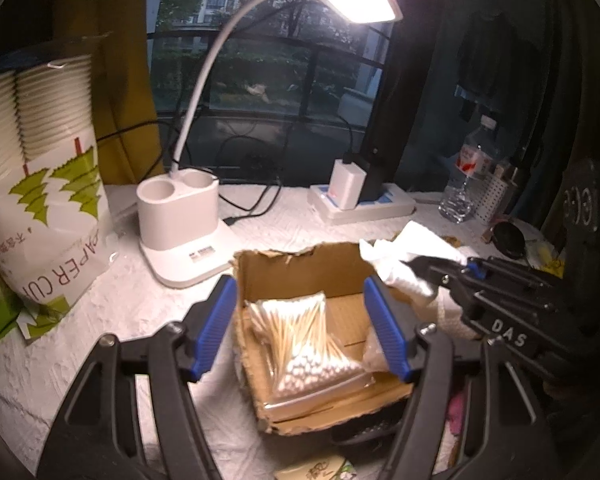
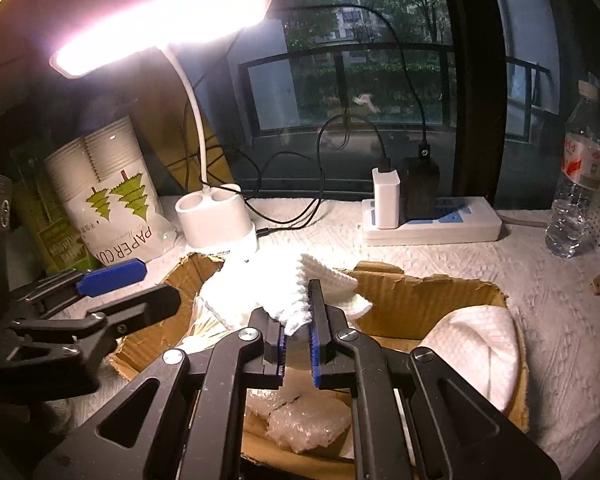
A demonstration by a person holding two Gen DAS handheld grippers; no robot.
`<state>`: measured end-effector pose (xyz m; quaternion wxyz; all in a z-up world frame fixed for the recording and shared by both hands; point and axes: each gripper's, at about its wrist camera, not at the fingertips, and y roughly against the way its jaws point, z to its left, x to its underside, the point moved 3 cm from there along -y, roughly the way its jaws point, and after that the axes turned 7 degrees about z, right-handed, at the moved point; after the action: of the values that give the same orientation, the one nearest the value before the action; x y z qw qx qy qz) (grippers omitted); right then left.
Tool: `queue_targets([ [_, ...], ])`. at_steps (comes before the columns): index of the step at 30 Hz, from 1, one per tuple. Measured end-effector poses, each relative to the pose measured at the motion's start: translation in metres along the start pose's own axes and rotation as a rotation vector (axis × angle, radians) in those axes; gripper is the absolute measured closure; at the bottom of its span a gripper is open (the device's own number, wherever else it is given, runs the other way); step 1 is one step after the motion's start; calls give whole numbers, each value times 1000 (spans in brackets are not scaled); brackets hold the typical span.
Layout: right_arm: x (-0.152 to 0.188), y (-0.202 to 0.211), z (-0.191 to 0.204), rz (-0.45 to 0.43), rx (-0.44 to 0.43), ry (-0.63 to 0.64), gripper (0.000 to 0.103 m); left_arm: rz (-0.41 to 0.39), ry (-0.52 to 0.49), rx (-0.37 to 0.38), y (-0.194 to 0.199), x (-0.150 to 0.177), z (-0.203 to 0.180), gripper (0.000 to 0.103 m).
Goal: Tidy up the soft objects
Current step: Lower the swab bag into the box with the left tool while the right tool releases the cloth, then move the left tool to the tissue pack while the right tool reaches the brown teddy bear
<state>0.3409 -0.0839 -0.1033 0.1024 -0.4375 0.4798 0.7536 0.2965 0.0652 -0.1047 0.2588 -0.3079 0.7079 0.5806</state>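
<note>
Left wrist view: jaws of left gripper (image 1: 300, 326) spread apart, nothing between the pads, poised over the open cardboard box (image 1: 300, 258) on the bench (image 1: 148, 300). Below, inside the box: cotton swab bag (image 1: 306, 340), flat, light, slick film; best pinched at a sealed edge, not across the swab bundle. At right, right gripper (image 1: 426, 270) clamped on a white cloth (image 1: 404, 258) held at the box's far right corner.

Right wrist view: jaws of right gripper (image 2: 296, 334) nearly closed, gripping the white cloth (image 2: 260, 292) by a bunched fold, with the rest draped over the box's near wall. Judged soft, limp, very light, not fragile; likely to sag and snag on the torn cardboard rim (image 2: 420, 280). Also in the box: bubble wrap piece (image 2: 304, 424) on the floor and a second white fabric item (image 2: 476, 348) against the right wall, both compressible and safe to squeeze anywhere.
</note>
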Motion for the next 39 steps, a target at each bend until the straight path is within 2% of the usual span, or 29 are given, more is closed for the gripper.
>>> queue_targets([
  [2, 1, -3, 1, 11, 2, 2, 90, -2, 7, -4, 1, 1, 2, 36],
  [5, 2, -5, 2, 23, 16, 3, 65, -3, 13, -9, 2, 1, 4, 35],
  [6, 2, -5, 1, 24, 19, 2, 61, -4, 15, -10, 3, 2, 4, 35],
  [12, 2, 2, 2, 19, 42, 7, 59, -19, 18, -7, 11, 3, 3, 31],
  [28, 8, 42, 12, -33, 55, 11, 57, -57, 17, 2, 39, 13, -7, 30],
  [33, 13, 56, 15, -47, 58, 5, 49, -69, 19, 10, 48, 18, -10, 25],
  [39, 21, 70, 16, -62, 66, -2, 47, -81, 23, 18, 61, 25, -12, 23],
])
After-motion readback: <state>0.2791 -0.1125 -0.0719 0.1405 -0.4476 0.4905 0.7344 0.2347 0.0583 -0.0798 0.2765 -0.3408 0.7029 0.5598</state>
